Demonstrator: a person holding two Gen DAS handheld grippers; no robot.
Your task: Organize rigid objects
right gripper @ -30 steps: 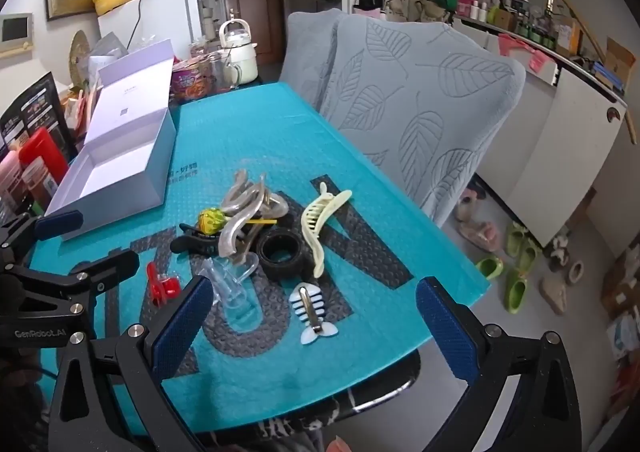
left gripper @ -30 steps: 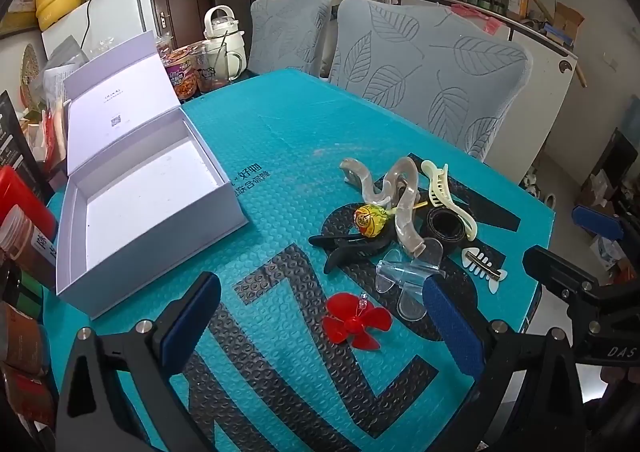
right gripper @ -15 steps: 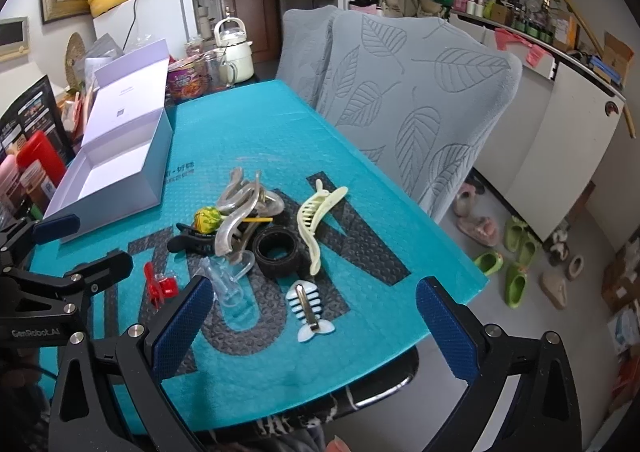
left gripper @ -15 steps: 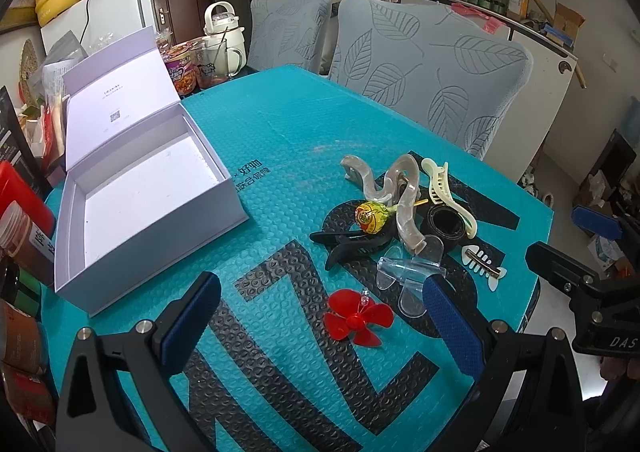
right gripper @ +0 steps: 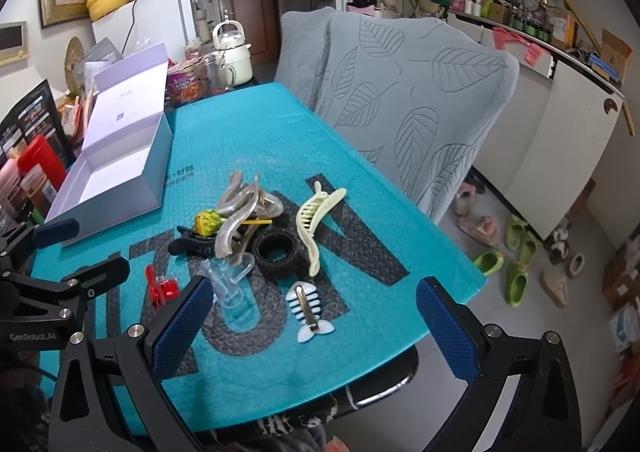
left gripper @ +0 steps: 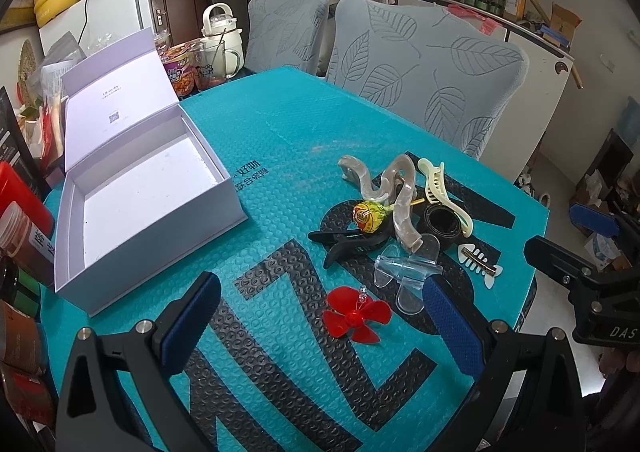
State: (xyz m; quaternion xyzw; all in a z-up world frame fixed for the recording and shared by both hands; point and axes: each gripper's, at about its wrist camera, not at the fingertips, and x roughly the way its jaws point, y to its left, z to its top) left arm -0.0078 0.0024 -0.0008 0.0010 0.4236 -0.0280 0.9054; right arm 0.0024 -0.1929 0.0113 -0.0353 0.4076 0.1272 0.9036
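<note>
Left wrist view: the left gripper is wide open and holds nothing. The red fan lies on the mat between its two pads, a little toward the right pad, so this gripper is the nearer one to it. The fan has no clear long axis; its blades spread all round. The box stands open to the left of the gripper, well apart from the pile.

In the right wrist view the right gripper is also wide open and empty. The fish clip lies just ahead between its pads, its long axis running almost along the fingers, perhaps a little slanted. The ring, the comb clip and the lollipop lie further on.
</note>
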